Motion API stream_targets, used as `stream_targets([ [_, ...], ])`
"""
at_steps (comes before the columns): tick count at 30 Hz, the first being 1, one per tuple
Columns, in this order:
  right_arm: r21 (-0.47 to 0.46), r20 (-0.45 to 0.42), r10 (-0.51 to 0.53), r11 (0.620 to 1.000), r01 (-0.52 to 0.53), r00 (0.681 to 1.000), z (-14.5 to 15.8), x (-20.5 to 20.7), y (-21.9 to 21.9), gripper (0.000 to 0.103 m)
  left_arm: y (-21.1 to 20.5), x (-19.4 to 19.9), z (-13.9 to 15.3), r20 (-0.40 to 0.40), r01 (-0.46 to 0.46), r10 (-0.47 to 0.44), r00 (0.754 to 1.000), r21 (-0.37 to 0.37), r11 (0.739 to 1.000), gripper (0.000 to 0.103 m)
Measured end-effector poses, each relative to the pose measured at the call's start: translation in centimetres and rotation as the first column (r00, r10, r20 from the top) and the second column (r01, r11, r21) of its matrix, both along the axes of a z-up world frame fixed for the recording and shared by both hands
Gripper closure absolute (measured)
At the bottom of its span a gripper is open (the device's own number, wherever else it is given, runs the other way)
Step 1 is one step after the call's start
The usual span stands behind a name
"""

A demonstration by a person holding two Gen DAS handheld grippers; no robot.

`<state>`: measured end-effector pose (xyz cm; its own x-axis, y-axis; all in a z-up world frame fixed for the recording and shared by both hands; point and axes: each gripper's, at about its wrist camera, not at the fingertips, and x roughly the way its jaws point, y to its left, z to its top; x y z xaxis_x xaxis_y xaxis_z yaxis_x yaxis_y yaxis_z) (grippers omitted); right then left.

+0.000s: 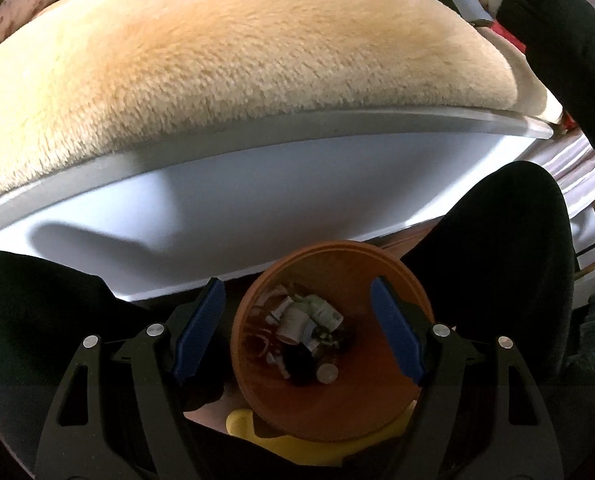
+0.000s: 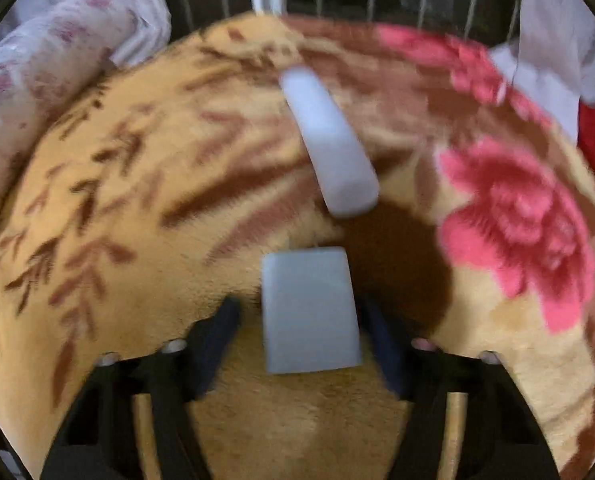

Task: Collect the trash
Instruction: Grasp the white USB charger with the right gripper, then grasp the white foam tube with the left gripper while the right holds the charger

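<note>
The right gripper (image 2: 297, 328) stands wide, its blue pads (image 2: 217, 340) either side of a pale foam block (image 2: 309, 312) that lies flat on the blanket (image 2: 137, 208) of the bed; gaps show on both sides, so the block does not look clamped, though blur makes the right side hard to read. A second, longer foam strip (image 2: 329, 144) lies just beyond it on the same blanket, apart from the block. Both pieces look like cut foam or styrofoam: very light, fairly stiff but crushable, with a matte surface that should not slip on the pads. I would take the block across its two long side faces, near its middle, closing gently, since a hard squeeze could dent or snap it and a light piece may tip or skid on the plush pile as one pad touches first. The strip is best pinched across its narrow width around mid-length so it does not swing. The left gripper (image 1: 297, 320) is also wide and empty, hovering over an orange bin (image 1: 329, 344) that stands on the floor between the person's knees, below the bed's white edge (image 1: 257, 200); paper scraps (image 1: 301, 320) and small bits already lie in its bottom. The bin's mouth looks ample for the block, less so for the strip laid flat.
</note>
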<state>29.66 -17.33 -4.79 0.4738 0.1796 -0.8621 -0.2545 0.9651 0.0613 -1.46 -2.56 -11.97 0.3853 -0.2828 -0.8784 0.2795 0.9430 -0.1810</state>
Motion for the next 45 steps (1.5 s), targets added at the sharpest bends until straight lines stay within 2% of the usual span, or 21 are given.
stream_targets([
  [1,0.008,0.005,-0.002,1.000,0.002,1.000,0.0,-0.1,-0.2,0.059,0.0,-0.1,0.1,0.004,-0.002,0.002,1.000,0.000,1.000,0.029],
  [2,0.010,0.016,-0.006,1.000,0.006,1.000,0.2,-0.6,-0.4,0.064,0.0,-0.1,0.3,0.010,-0.002,0.002,1.000,0.001,1.000,0.029],
  [6,0.062,0.055,-0.051,0.997,0.048,0.997,0.6,-2.4,-2.1,0.064,0.1,-0.6,1.7,0.067,0.008,-0.010,0.998,0.027,1.000,0.029],
  [9,0.107,0.103,-0.115,0.989,0.104,0.988,1.7,-4.0,-4.4,0.064,1.2,-0.6,4.9,0.138,0.002,-0.008,0.990,0.044,0.999,0.029],
  [12,0.133,0.144,-0.167,0.980,0.148,0.975,2.7,-5.4,-7.0,0.064,2.8,1.0,9.7,0.189,-0.018,0.020,0.982,-0.010,1.000,0.029],
  [15,0.159,0.143,-0.215,0.968,0.192,0.966,2.4,-6.3,-9.7,0.064,2.9,5.0,13.9,0.245,-0.060,0.062,0.968,-0.016,0.998,0.029],
  [16,0.181,0.125,-0.230,0.962,0.206,0.965,1.9,-6.5,-10.4,0.064,2.4,7.1,15.0,0.263,-0.081,0.083,0.961,-0.017,0.997,0.025],
  [17,0.214,0.096,-0.246,0.951,0.222,0.964,1.2,-6.4,-11.1,0.064,1.7,8.7,15.5,0.265,-0.090,0.092,0.960,-0.022,0.996,0.018],
  [19,0.264,0.060,-0.264,0.934,0.240,0.963,0.4,-6.3,-11.7,0.064,-0.1,13.5,16.7,0.276,-0.114,0.120,0.954,-0.037,0.993,0.018],
  [22,0.267,0.066,-0.259,0.935,0.233,0.964,0.4,-6.4,-11.6,0.064,-3.5,20.8,17.9,0.271,-0.130,0.140,0.952,-0.055,0.990,0.018],
  [26,0.298,0.056,-0.264,0.925,0.236,0.963,0.1,-6.5,-11.8,0.064,-7.0,29.6,18.2,0.244,-0.226,0.229,0.942,-0.043,0.973,0.018],
  [29,0.313,0.054,-0.267,0.919,0.238,0.962,0.0,-6.5,-11.9,0.064,-9.2,34.5,17.4,0.177,-0.277,0.278,0.944,-0.028,0.960,0.018],
  [31,0.315,0.057,-0.266,0.920,0.235,0.962,0.0,-6.6,-12.0,0.064,-10.0,36.5,16.6,0.148,-0.298,0.295,0.944,-0.006,0.955,0.018],
  [34,0.327,0.053,-0.265,0.916,0.234,0.963,0.0,-6.5,-12.2,0.064,-10.6,39.2,14.7,0.115,-0.365,0.358,0.927,0.047,0.930,0.018],
  [38,0.333,0.051,-0.262,0.914,0.231,0.964,-0.1,-6.4,-12.2,0.063,-10.0,41.4,11.4,0.014,-0.417,0.417,0.909,0.032,0.908,0.018],
  [40,0.338,0.047,-0.261,0.912,0.231,0.964,-0.2,-6.3,-12.3,0.063,-10.1,42.0,10.0,-0.017,-0.416,0.418,0.908,0.048,0.908,0.019],
  [41,0.340,0.044,-0.262,0.911,0.232,0.964,-0.2,-6.3,-12.3,0.063,-10.3,42.0,9.6,-0.005,-0.418,0.419,0.908,0.072,0.906,0.024],
  [42,0.341,0.044,-0.262,0.911,0.232,0.964,-0.2,-6.3,-12.3,0.064,-10.5,41.7,9.4,0.040,-0.418,0.416,0.909,0.109,0.902,0.027],
  [45,0.344,0.044,-0.263,0.910,0.232,0.964,-0.2,-6.2,-12.3,0.064,-11.6,40.6,9.7,0.141,-0.384,0.364,0.921,0.155,0.910,0.059],
])
